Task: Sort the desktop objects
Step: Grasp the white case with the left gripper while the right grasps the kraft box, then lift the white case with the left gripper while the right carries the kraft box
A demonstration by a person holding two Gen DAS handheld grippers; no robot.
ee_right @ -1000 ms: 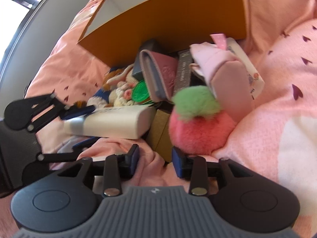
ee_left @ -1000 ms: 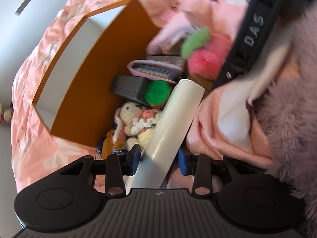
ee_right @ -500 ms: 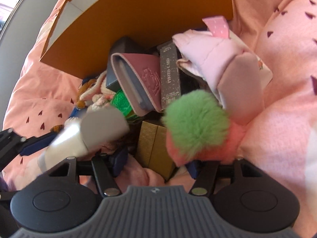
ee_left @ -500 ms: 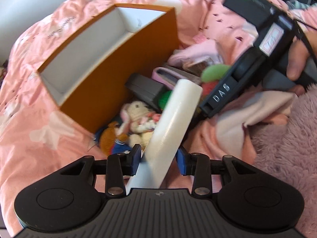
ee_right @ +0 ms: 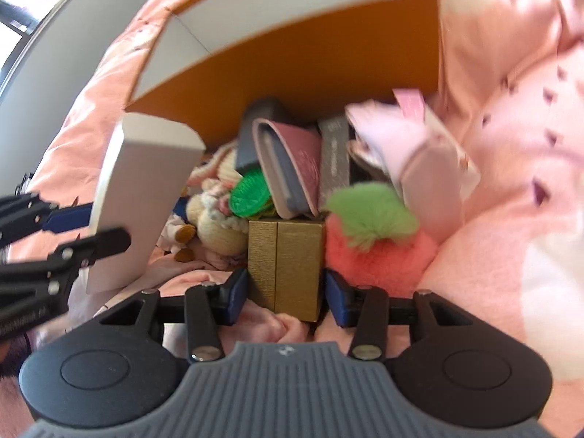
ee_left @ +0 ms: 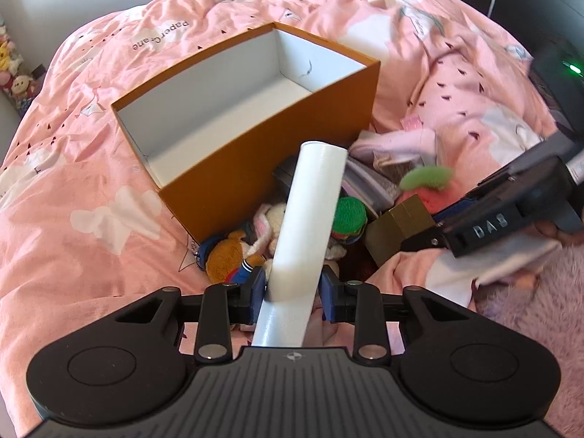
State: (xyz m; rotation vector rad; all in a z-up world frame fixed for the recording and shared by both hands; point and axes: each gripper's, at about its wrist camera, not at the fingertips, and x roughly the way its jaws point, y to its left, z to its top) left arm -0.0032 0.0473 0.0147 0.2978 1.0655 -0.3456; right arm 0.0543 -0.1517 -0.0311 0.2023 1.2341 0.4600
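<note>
My left gripper (ee_left: 292, 290) is shut on a white tube (ee_left: 308, 219) and holds it above the pile, just in front of the open orange box (ee_left: 303, 116) with a white inside. The tube and left gripper also show in the right wrist view (ee_right: 142, 200). My right gripper (ee_right: 286, 297) has its jaws on either side of a gold box (ee_right: 286, 259) in the pile; the jaws look closed against its sides. The gold box also shows in the left wrist view (ee_left: 398, 230).
The pile on the pink bedspread (ee_left: 91, 200) holds a pink-and-green plush strawberry (ee_right: 376, 233), a green round item (ee_right: 250, 195), crocheted dolls (ee_right: 215, 211), a pink wallet (ee_right: 292, 168), a dark case (ee_right: 255, 124) and a pink pouch (ee_right: 412, 153). Purple fuzzy fabric (ee_left: 529, 328) lies right.
My left gripper has lifted the white tube up and back, so the box's inside now shows. My right gripper has moved in from the strawberry to straddle the gold box.
</note>
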